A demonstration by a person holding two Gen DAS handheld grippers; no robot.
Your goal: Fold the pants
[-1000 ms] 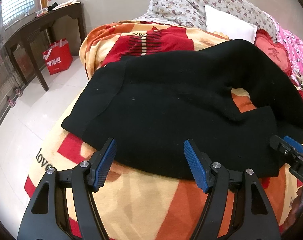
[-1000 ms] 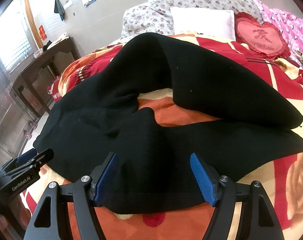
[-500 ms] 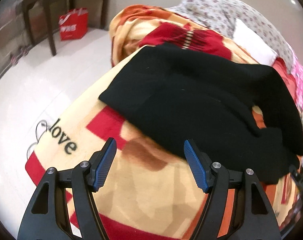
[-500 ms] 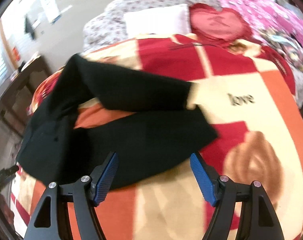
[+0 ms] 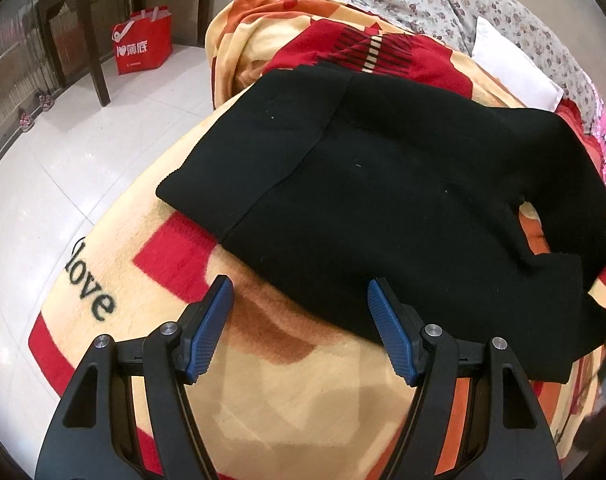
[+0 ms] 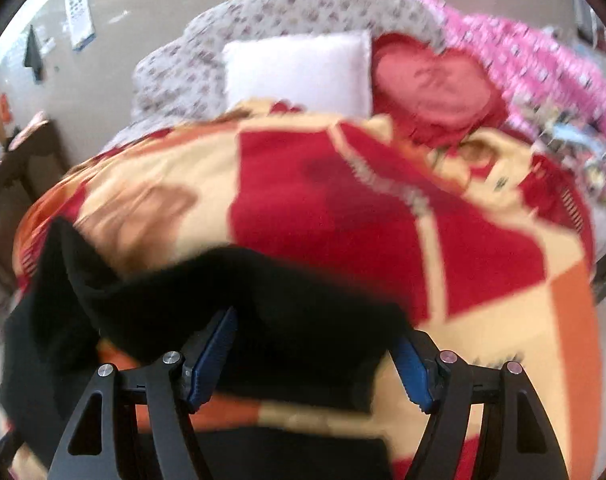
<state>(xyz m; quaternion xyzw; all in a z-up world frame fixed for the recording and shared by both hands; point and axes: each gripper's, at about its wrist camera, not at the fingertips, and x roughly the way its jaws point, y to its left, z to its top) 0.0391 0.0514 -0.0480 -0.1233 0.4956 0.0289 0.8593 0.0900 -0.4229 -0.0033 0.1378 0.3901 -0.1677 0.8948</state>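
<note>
- Lying on the red, orange and cream blanket (image 5: 287, 392), the black pants (image 5: 403, 200) have their waistband end toward the red bag (image 5: 143, 46) side.
- Their long axis runs away from that bag, the two legs splitting apart at the far end.
- Left gripper (image 5: 301, 328) hangs spread wide at the pants' near edge, gripping nothing.
- Right gripper (image 6: 315, 360) stands wide apart with a pant leg between its pads; blur hides any contact.

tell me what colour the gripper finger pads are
Blue, ribbed; the left gripper's pads show it clearest in the left wrist view.
</note>
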